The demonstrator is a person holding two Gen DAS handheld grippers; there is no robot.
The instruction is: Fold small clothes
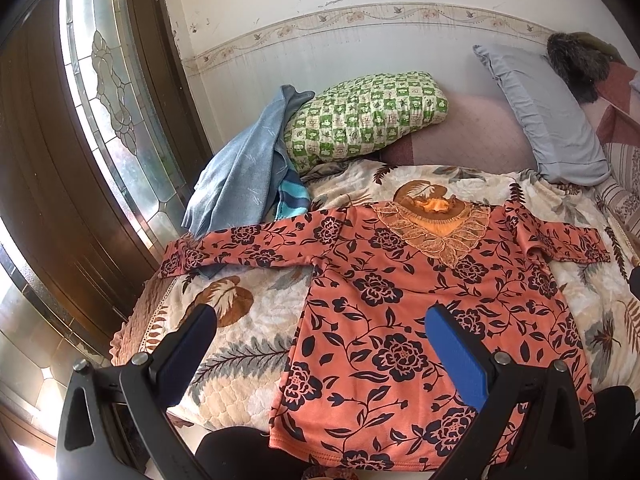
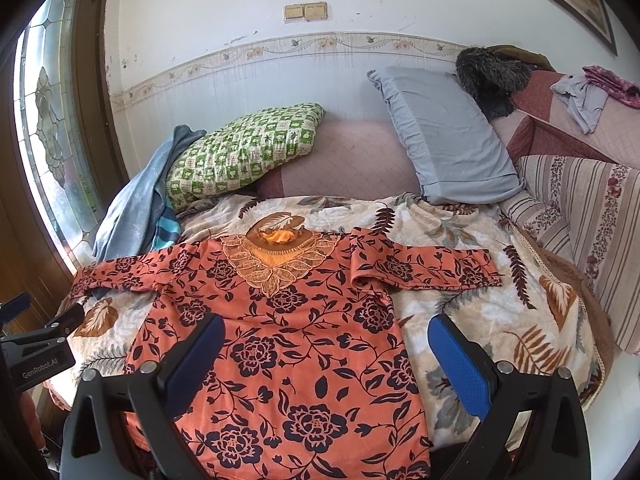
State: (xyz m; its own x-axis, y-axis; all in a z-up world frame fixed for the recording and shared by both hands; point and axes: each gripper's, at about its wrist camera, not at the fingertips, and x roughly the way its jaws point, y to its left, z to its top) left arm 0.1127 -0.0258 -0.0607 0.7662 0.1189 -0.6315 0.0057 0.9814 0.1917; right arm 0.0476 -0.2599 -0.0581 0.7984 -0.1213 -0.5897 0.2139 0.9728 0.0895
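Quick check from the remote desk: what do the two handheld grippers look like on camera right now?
Both look alike: the left gripper and right gripper have black plastic finger arms with triangular cutouts and silver bolt heads, each tipped with flat, textured blue pads. In the right wrist view, the left gripper's black body shows at the left edge with white "GenRobot.AI" lettering. No cables or sleeves visible.

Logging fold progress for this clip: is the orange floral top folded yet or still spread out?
Spread out. The orange floral top lies flat on the leaf-print blanket, both sleeves stretched sideways, lace collar showing, no fold visible.
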